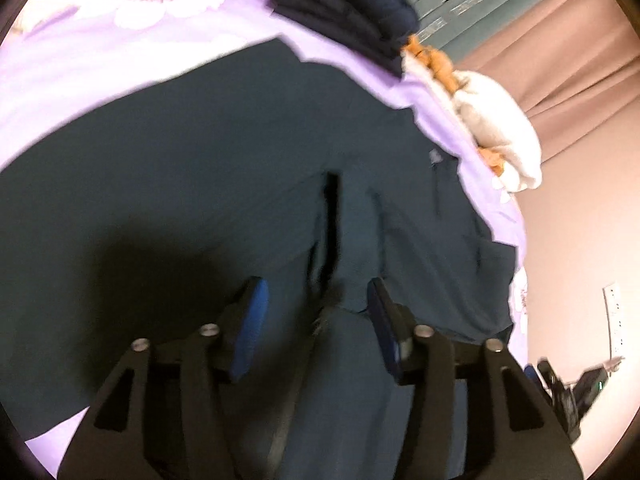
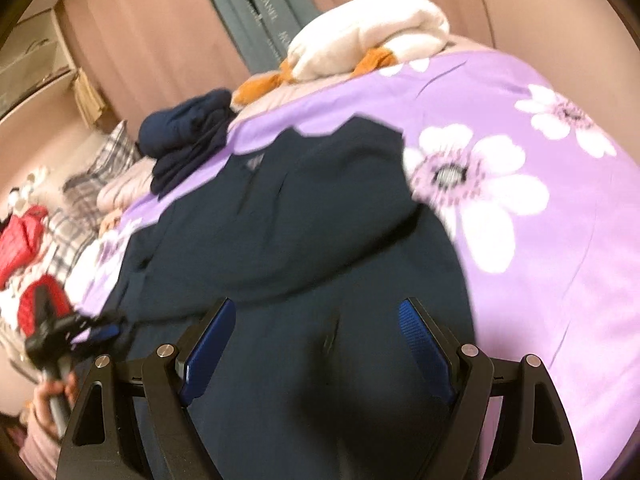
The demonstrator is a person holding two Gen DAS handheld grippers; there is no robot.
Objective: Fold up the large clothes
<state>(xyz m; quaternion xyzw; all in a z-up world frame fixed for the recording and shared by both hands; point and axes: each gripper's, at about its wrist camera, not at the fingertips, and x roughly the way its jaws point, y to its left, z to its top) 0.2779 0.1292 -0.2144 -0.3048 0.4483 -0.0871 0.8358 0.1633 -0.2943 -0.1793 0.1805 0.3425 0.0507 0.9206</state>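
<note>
A large dark teal-navy garment (image 1: pixel 224 168) lies spread on a purple flowered bed cover (image 1: pixel 100 64). It also shows in the right wrist view (image 2: pixel 312 216). My left gripper (image 1: pixel 316 292) is open just above the garment, its blue pads (image 1: pixel 252 320) apart over a fold and a dark slit. My right gripper (image 2: pixel 316 312) is open, its blue pads (image 2: pixel 420 340) wide apart over the garment's near part. The left gripper (image 2: pixel 96 332) also shows at the left of the right wrist view.
A folded navy pile (image 1: pixel 348 8) (image 2: pixel 188 132) sits at the bed's far edge. A white and orange plush (image 2: pixel 368 36) (image 1: pixel 496 136) lies beside it. Pink curtains (image 2: pixel 152 32), plaid pillows (image 2: pixel 92 184) and red items (image 2: pixel 24 236) are beyond.
</note>
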